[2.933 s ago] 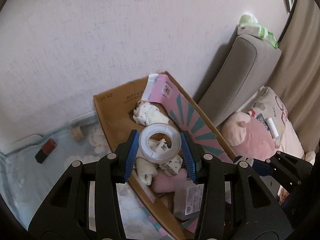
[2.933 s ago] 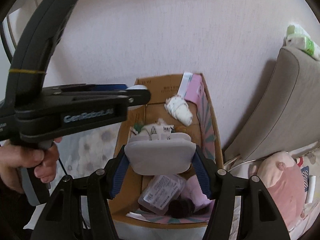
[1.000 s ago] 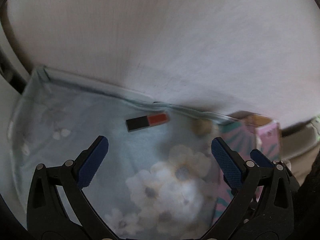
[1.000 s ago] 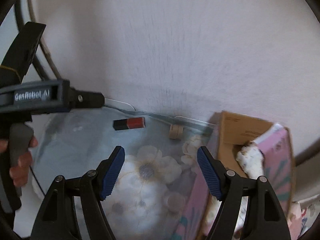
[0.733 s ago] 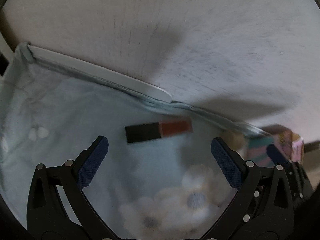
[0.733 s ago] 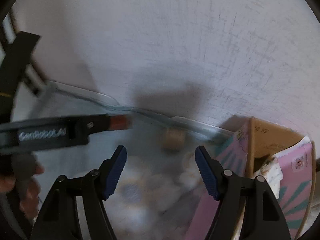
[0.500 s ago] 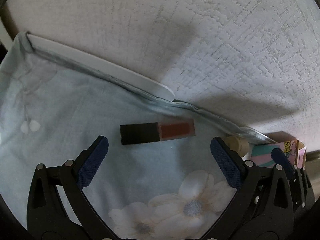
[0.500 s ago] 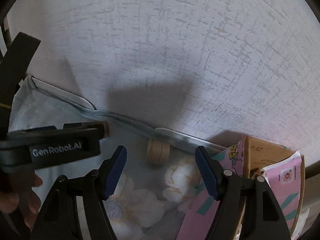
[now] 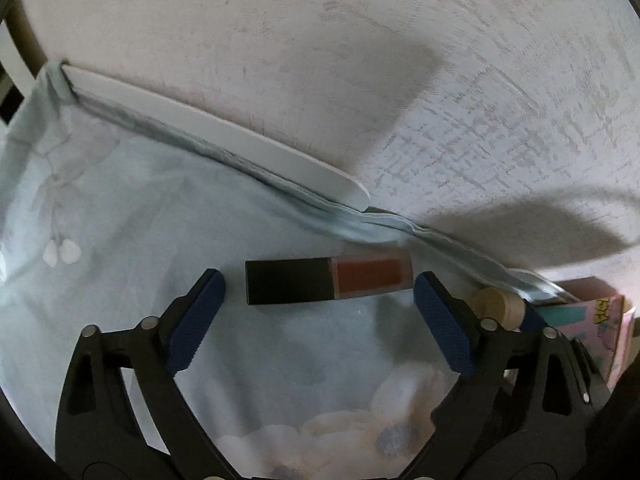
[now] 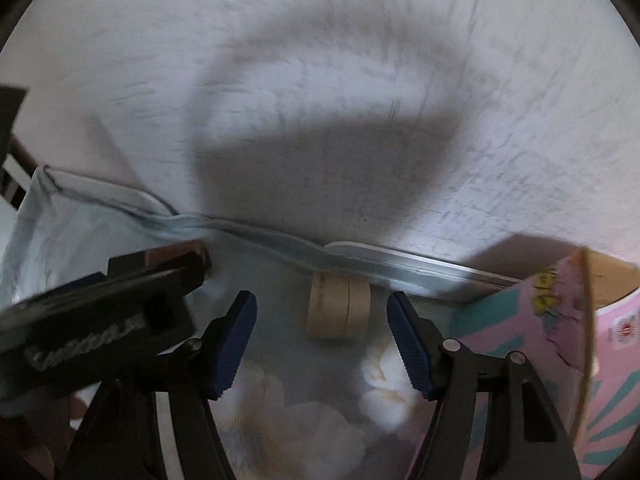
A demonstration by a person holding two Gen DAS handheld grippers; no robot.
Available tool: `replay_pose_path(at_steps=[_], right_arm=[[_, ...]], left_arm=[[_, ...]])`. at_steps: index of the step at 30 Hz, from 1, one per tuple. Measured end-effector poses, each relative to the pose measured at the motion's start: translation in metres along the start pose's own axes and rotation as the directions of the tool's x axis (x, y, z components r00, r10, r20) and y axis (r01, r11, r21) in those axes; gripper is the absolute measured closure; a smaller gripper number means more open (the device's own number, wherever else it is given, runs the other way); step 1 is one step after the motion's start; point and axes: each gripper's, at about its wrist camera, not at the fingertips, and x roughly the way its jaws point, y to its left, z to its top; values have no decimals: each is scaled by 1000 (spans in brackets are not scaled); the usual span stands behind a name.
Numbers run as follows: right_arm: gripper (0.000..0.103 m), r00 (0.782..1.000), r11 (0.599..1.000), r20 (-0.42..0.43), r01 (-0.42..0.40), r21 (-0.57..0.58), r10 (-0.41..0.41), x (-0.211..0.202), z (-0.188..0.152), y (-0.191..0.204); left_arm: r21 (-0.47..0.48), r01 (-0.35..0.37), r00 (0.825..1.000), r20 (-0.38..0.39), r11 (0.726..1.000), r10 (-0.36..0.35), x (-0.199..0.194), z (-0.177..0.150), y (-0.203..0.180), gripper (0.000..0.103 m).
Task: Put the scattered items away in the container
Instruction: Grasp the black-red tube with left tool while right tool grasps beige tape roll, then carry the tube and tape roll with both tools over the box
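Both grippers, emptied since the earlier drop into the box (image 10: 552,320) at right, now close their fingers on new targets. Left gripper (image 9: 320,320) brackets the lipstick tube (image 9: 328,285) mid-frame without touching; right gripper (image 10: 322,340) flanks the tan roll (image 10: 339,310) beyond, ungripped.

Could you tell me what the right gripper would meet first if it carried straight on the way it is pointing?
Most likely the beige tape roll, lying between the closing, untouching jaws of the right gripper on the floral sheet; depth is unclear.

wall (image 9: 360,60): pale, textured, shadowed | bed sheet (image 9: 120,240): light blue, floral print | white rail (image 9: 224,136) along the wall's foot
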Motion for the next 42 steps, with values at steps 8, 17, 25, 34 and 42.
replay_pose_path(at_steps=[8,17,25,34,42], right_arm=[[78,999,999,-2,-35,6,35,9,1,1],[78,997,997,36,-72,10,72,-21,-2,3],[78,992,994,84,-98,42,95,-63,2,-2],[77,978,989,188,-113,98,93,-148,-6,-28],[77,967,990,253,-75,122,42,-235,-47,-68]], left_arm=[[29,-5,1000,29,1000,4,-14,-14,0,20],[65,25,998,56,998,-29,-60,-30,10,20],[142,73,989,116,987,-90,-130,-36,7,20],[278,170,965,147,945,-217,-174,6,-60,20],[456,280,930,89,845,-357,-213,-14,-113,20]])
